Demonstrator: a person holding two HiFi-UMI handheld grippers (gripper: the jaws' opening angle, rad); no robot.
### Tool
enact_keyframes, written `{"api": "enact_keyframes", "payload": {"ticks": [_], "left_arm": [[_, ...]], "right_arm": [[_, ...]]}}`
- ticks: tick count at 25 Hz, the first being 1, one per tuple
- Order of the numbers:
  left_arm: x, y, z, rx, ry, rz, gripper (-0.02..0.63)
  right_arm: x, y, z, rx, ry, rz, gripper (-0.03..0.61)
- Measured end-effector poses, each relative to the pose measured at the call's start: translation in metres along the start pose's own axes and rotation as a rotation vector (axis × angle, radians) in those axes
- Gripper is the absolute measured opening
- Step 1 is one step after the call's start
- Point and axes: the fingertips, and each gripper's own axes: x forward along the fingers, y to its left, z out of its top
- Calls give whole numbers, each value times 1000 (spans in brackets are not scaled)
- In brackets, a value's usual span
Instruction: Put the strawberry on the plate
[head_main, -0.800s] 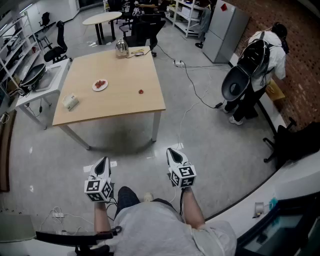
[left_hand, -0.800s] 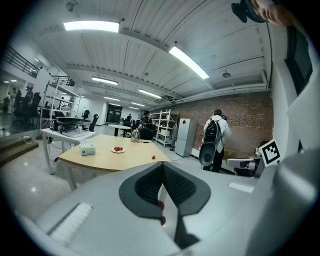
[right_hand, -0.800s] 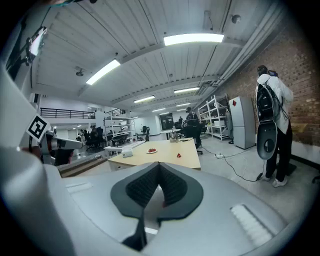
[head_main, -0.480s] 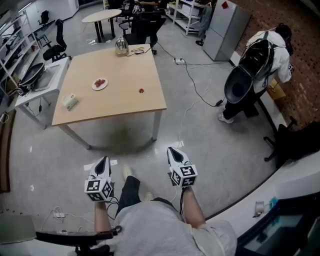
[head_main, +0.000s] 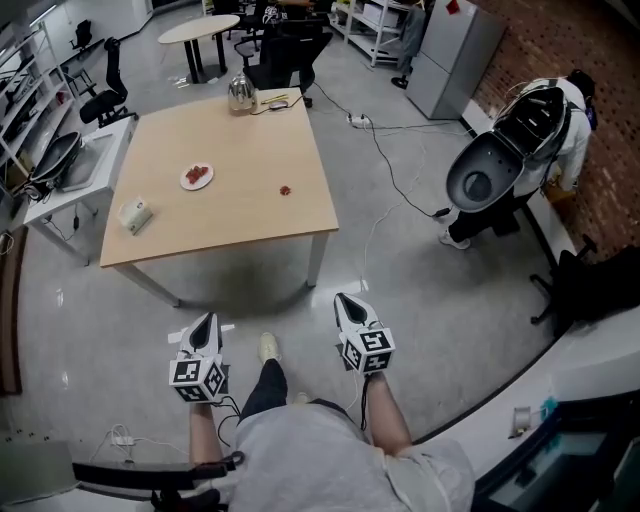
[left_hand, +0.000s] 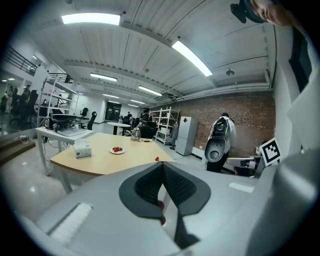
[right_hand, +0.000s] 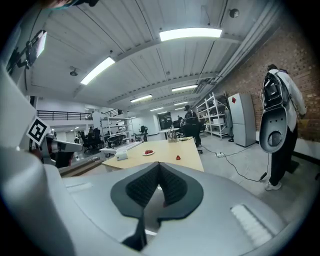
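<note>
Grey, glossy floor (head_main: 420, 300) lies open all round the person's feet, one pale shoe (head_main: 268, 347) stepping out between the two grippers. The left gripper (head_main: 207, 322) and the right gripper (head_main: 346, 301) are held level with each other, well short of the table, each with its jaws clenched together and nothing between them. A wide clear strip of floor separates them from the near edge of the wooden table (head_main: 240, 225), whose near right corner stands on a thin leg. The strawberry (head_main: 285, 189) lies on bare wood toward the right edge, about halfway back, well apart from the plate (head_main: 198, 176), which sits to its left and a little farther away with red pieces on it. A small box (head_main: 135, 213) rests near the left edge, and a kettle (head_main: 240, 93) stands at the far edge. A cable (head_main: 392, 180) trails over the floor right of the table. Farther right, by the brick wall (head_main: 560, 40), stands a person in white (head_main: 565, 120).
</note>
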Motion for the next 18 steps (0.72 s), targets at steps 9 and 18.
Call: {"api": "enact_keyframes", "payload": {"ticks": [9,18], "left_arm": [[72,40,33,13,11,-31,20],[141,85,57,37,35,-70,20]], "right_arm": [[74,-10,29,-11,2,-21,6],[153,-14,55,-11,10,-48,7]]}}
